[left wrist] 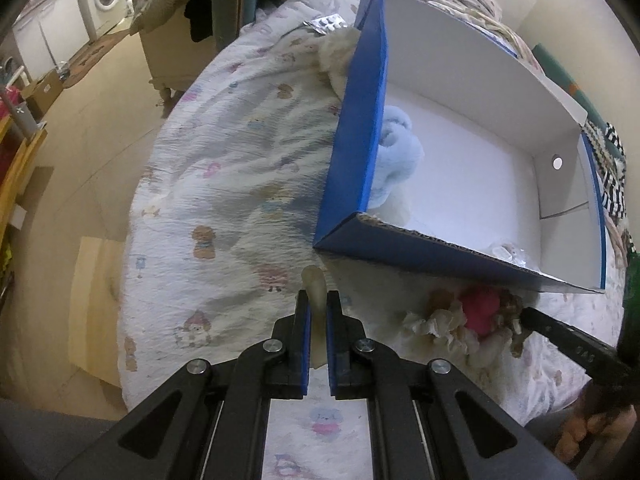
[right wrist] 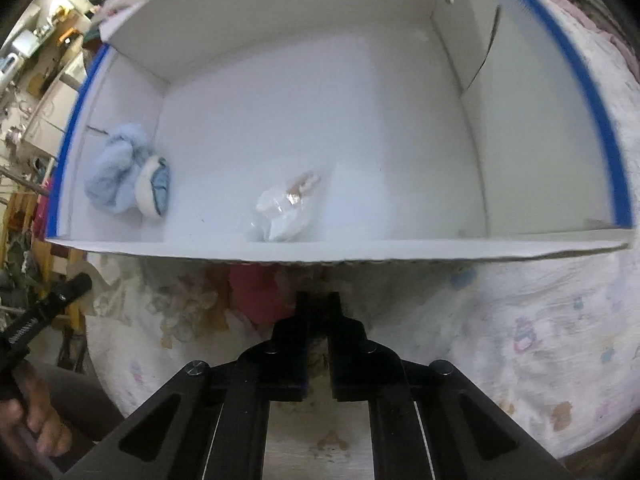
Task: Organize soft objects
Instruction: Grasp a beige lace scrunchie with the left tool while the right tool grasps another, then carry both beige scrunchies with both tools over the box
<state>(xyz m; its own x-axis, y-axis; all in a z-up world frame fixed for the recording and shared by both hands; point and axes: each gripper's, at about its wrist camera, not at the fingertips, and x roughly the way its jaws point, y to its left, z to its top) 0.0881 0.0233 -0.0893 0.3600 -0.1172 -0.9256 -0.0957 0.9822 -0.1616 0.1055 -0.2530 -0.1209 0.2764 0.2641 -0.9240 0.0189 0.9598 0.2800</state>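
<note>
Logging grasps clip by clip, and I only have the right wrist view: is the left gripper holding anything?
Observer: Yes. The left gripper is shut on a cream soft piece, over the bedspread, just outside the near corner of the box.
Operator: Any soft items outside the box that I can't see?
Observer: A cream fluffy item lies against the box's far outer wall, beside a blister pack.
</note>
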